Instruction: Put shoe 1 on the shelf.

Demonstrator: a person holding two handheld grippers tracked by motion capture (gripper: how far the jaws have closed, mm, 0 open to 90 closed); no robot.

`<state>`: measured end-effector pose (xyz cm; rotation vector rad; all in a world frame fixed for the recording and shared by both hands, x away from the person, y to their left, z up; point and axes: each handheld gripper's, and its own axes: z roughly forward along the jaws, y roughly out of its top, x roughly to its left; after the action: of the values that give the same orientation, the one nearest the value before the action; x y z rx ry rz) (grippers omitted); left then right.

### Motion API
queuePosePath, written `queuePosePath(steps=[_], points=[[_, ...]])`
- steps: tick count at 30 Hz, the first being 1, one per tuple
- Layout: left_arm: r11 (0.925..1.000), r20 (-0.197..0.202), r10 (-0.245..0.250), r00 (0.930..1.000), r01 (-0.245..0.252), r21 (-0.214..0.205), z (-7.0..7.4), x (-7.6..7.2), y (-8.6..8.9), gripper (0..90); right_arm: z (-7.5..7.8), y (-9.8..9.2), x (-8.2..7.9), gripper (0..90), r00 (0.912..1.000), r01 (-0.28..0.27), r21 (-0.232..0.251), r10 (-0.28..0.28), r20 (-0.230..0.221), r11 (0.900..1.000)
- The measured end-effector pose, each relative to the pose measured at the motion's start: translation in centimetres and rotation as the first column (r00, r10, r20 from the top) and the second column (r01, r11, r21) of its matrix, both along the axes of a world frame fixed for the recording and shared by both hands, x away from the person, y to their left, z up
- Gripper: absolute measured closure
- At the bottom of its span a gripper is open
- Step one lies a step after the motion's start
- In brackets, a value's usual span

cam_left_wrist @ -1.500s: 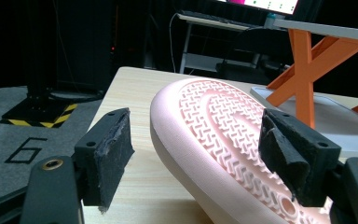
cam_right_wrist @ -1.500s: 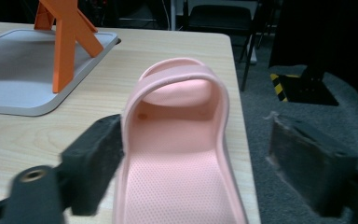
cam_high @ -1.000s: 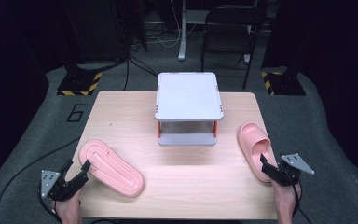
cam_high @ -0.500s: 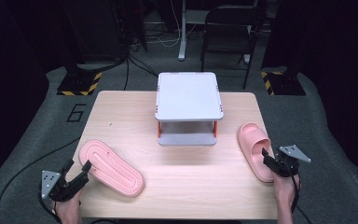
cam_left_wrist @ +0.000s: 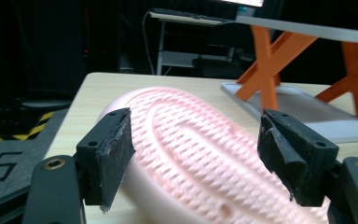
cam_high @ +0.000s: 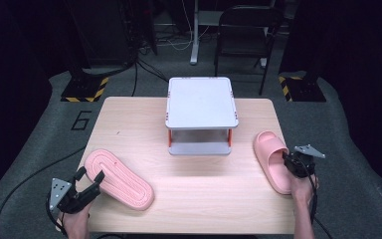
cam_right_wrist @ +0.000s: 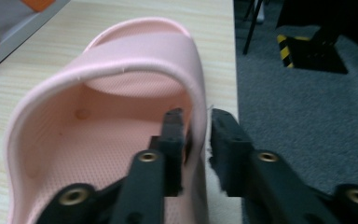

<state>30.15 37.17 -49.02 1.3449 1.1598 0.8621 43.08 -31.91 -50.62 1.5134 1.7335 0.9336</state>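
Two pink slippers lie on the wooden table [cam_high: 199, 199]. The left slipper [cam_high: 119, 178] [cam_left_wrist: 200, 154] rests sole up near the front left. My left gripper [cam_high: 90, 176] [cam_left_wrist: 198, 140] stands open at its near end, one pad on each side and neither touching it. The right slipper [cam_high: 271, 154] [cam_right_wrist: 121, 93] sits upright by the table's right edge. My right gripper [cam_high: 289, 163] [cam_right_wrist: 196, 121] has just been closing its jaws. It now pinches the slipper's outer side wall, with one jaw inside the strap and one outside.
A small white two-level stand [cam_high: 200, 99] [cam_left_wrist: 307, 84] with orange legs occupies the table's far middle. The right slipper lies close to the table's right edge, with grey floor [cam_right_wrist: 298, 93] beyond. A chair and cables are behind the table.
My right gripper moved forward onto the right slipper and its jaws closed on the side wall. The left gripper and left slipper stayed put.
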Motion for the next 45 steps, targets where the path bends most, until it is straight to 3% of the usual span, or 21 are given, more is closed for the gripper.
queuePosePath(steps=[1,5,9,11,14,18,21,28,29,33,36,37,39,43,45], points=[[1.0000,0.005,-0.008,1.0000,0.008,-0.002,0.3,0.1,-0.3,26.4,-0.1,0.0,0.0,80.5,0.9997,-0.006,0.012,0.006,-0.025,0.9999],[0.9982,0.028,-0.059,0.9979,0.059,-0.006,1.8,0.5,-1.8,26.3,0.3,0.1,-0.5,83.4,0.9994,0.003,0.051,-0.001,-0.035,0.9987],[0.9927,0.050,-0.120,0.9915,0.121,-0.002,3.7,1.2,-3.7,26.3,1.2,1.1,-1.8,83.9,0.9987,-0.025,0.022,0.026,-0.044,0.9994],[0.9880,0.049,-0.155,0.9868,0.154,0.008,4.6,1.6,-4.7,26.2,1.7,1.6,-2.7,84.0,0.9980,-0.057,0.018,0.057,-0.026,0.9982],[0.9765,0.057,-0.214,0.9751,0.213,0.035,5.9,2.6,-6.6,26.0,2.1,2.3,-4.0,84.0,0.9953,-0.097,0.058,0.097,0.003,0.9936],[0.9561,0.042,-0.285,0.9576,0.281,0.084,7.5,3.9,-8.7,25.7,2.6,3.6,-5.3,83.9,0.9864,-0.162,0.058,0.160,0.037,0.9851],[0.9471,0.032,-0.312,0.9494,0.308,0.089,8.3,4.8,-9.9,25.4,2.8,4.8,-5.5,83.9,0.9792,-0.200,0.067,0.198,0.046,0.9774],[0.9292,0.023,-0.357,0.9338,0.353,0.110,9.8,7.4,-12.7,25.4,3.4,9.5,-4.9,83.5,0.9499,-0.307,0.069,0.301,0.083,0.9492],[0.9231,0.009,-0.368,0.9297,0.364,0.123,10.1,7.8,-13.1,25.4,3.4,10.1,-4.8,83.4,0.9473,-0.314,0.074,0.307,0.090,0.9465],[0.9131,0.003,-0.387,0.9219,0.383,0.140,10.8,9.0,-14.9,25.4,3.2,12.8,-4.0,83.2,0.9350,-0.348,0.084,0.339,0.103,0.9338],[0.9070,0.001,-0.398,0.9174,0.393,0.150,11.2,10.4,-16.3,25.6,2.5,15.4,-2.5,83.0,0.9336,-0.354,0.092,0.347,0.091,0.9306],[0.9086,-0.010,-0.392,0.9199,0.389,0.153,11.2,10.9,-16.7,25.6,2.5,15.4,-2.5,83.0,0.9336,-0.354,0.092,0.347,0.091,0.9306],[0.9024,-0.029,-0.403,0.9145,0.403,0.153,11.2,11.9,-17.5,25.8,2.2,16.7,-1.7,83.1,0.9377,-0.346,0.099,0.340,0.074,0.9332],[0.9055,-0.053,-0.390,0.9193,0.393,0.160,11.1,13.9,-18.6,27.2,1.9,19.1,-0.1,82.6,0.9412,-0.337,0.104,0.334,0.054,0.9356],[0.9024,-0.061,-0.395,0.9167,0.400,0.162,11.1,14.6,-19.0,27.8,1.8,19.9,0.5,82.4,0.9387,-0.345,0.088,0.342,0.046,0.9346]])
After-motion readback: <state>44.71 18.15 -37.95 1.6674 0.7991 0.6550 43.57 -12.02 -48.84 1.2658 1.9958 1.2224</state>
